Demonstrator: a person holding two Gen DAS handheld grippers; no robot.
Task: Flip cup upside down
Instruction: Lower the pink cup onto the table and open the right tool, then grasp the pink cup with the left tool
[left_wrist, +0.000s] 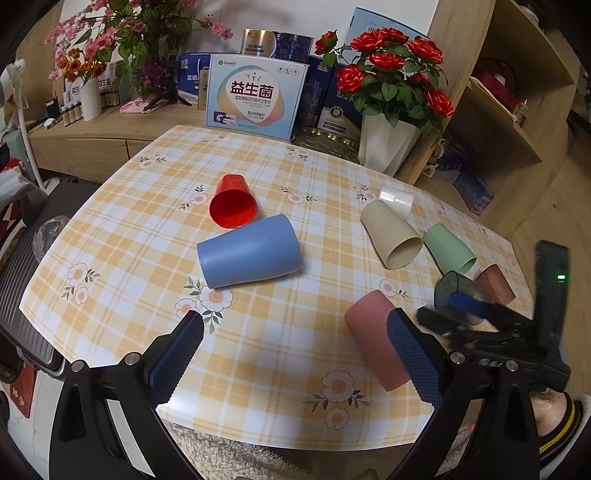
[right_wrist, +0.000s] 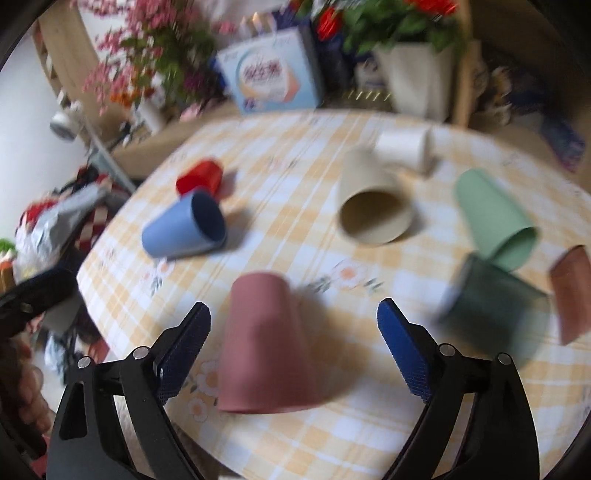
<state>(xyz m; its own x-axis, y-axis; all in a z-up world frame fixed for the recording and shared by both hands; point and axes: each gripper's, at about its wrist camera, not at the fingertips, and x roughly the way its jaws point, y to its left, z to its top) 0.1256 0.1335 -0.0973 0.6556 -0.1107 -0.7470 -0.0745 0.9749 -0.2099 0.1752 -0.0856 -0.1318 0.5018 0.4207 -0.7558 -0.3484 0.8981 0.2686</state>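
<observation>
Several plastic cups lie on their sides on the checked tablecloth (left_wrist: 258, 332): red (left_wrist: 232, 203), blue (left_wrist: 249, 251), beige (left_wrist: 391, 234), white (left_wrist: 397, 199), light green (left_wrist: 448, 247), brown (left_wrist: 495, 284), dark green (left_wrist: 452, 290) and pink (left_wrist: 373, 343). My left gripper (left_wrist: 295, 354) is open above the table's near edge, the pink cup by its right finger. My right gripper (right_wrist: 293, 347) is open with the pink cup (right_wrist: 266, 343) between its fingers, untouched. The right view is blurred. The right gripper also shows in the left wrist view (left_wrist: 454, 308), near the dark green cup.
A white vase of red roses (left_wrist: 388, 144) stands at the table's back right beside a wooden shelf (left_wrist: 509, 110). Boxes (left_wrist: 255, 96) and pink flowers (left_wrist: 110, 44) stand on the sideboard behind. A dark chair (left_wrist: 29, 277) is left of the table.
</observation>
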